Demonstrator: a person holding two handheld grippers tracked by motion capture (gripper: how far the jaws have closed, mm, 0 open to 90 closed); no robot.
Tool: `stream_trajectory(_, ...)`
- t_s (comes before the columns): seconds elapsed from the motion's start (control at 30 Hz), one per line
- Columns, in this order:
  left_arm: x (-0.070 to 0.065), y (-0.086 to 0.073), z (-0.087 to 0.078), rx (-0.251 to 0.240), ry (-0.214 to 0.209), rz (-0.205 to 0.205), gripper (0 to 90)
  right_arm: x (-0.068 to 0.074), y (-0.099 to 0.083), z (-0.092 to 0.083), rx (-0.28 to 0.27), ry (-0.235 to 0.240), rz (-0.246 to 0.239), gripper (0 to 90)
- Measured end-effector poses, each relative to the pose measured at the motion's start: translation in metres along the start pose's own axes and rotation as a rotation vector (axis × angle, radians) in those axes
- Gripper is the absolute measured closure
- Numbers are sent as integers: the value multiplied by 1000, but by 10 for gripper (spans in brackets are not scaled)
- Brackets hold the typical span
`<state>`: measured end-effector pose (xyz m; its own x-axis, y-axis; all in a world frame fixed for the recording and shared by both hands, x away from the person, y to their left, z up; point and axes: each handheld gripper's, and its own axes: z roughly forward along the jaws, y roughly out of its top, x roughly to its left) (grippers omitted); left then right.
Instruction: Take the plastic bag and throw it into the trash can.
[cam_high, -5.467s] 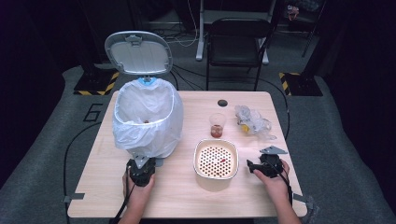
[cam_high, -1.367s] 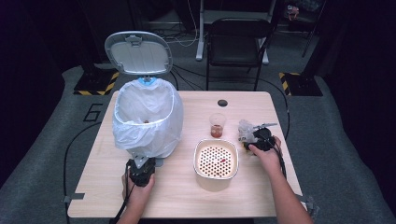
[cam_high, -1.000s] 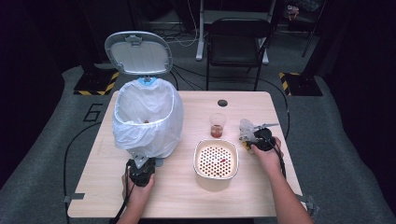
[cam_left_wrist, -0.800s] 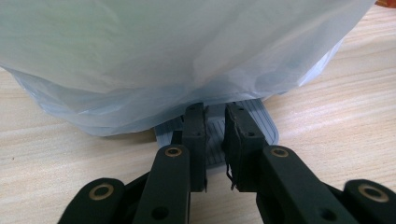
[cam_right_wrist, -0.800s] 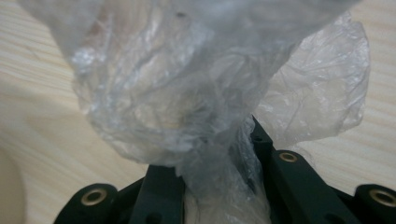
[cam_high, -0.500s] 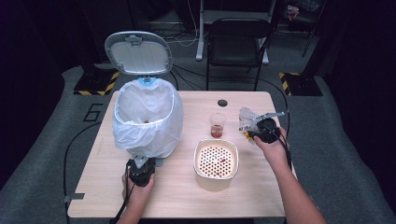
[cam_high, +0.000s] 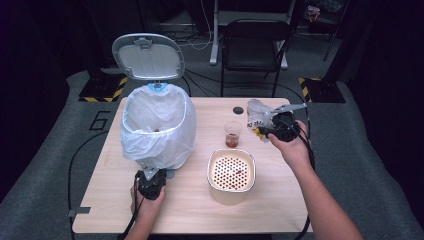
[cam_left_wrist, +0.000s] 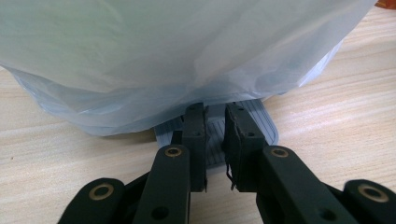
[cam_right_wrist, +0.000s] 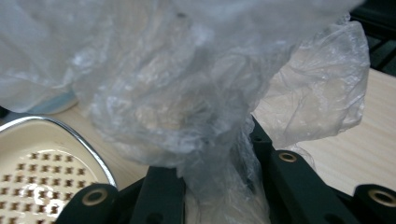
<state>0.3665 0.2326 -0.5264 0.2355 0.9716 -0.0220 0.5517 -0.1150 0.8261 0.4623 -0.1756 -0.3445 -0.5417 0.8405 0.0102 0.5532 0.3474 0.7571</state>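
A lab or studio set up for recording, not a home. The tabletop (cam_high: 200, 200) stands on grey carpet (cam_high: 60, 165) amid dark drapes, with hazard-striped stand bases (cam_high: 102, 90), loose cables (cam_high: 195, 40) and a folding chair (cam_high: 255, 50) behind.

On the table (cam_high: 200, 220) the bin (cam_high: 157, 127) stands at the left with its lid (cam_high: 148, 56) up behind it, the cup (cam_high: 232, 134) sits right of the bin, the strainer (cam_high: 231, 172) lies before the cup, and a chair (cam_high: 255, 47) stands behind the table.

Crumpled clear plastic bag (cam_right_wrist: 196, 116) hides the right gripper's fingers (cam_right_wrist: 266, 144).
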Motion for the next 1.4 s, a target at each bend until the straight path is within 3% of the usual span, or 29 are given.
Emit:
stream_trajectory(0.07, 0, 0, 0, -1, 1, -5, 786, 5, 11, -3, -10, 11, -27, 747)
stream_trajectory(0.23, -1, 0, 0, -3, 2, -5, 786, 13, 25, -7, -20, 21, -41, 746)
stream_trajectory(0.33, -3, 0, 2, -38, -8, -52, 786, 21, 38, -11, -32, 36, -66, 747)
stream_trajectory(0.37, -3, 0, 2, -38, -8, -52, 786, 21, 38, -11, -32, 36, -66, 747)
stream_trajectory(0.43, 0, 0, 0, -9, -2, -9, 786, 27, 47, -12, -31, 48, -98, 747)
stream_trajectory(0.47, 0, 0, 0, -3, 1, -3, 786, 30, 50, -12, -33, 53, -87, 747)
stream_trajectory(0.73, 0, 0, 0, -3, -6, -10, 786, 51, 73, -12, -42, 103, -135, 747)
stream_trajectory(0.77, -1, 0, 1, -20, -10, -31, 786, 51, 73, -12, -42, 103, -135, 747)
stream_trajectory(0.87, -2, 0, 1, -25, -10, -33, 786, 62, 84, -11, -47, 122, -147, 747)
stream_trajectory(0.9, -2, 0, 1, -25, -10, -33, 786, 65, 86, -11, -46, 126, -149, 747)
stream_trajectory(0.93, 0, 0, 0, 2, 1, 1, 786, 69, 89, -10, -46, 131, -156, 747)
stream_trajectory(1.4, 0, 0, 0, 1, 1, -3, 786, 105, 117, -1, -64, 208, -195, 747)
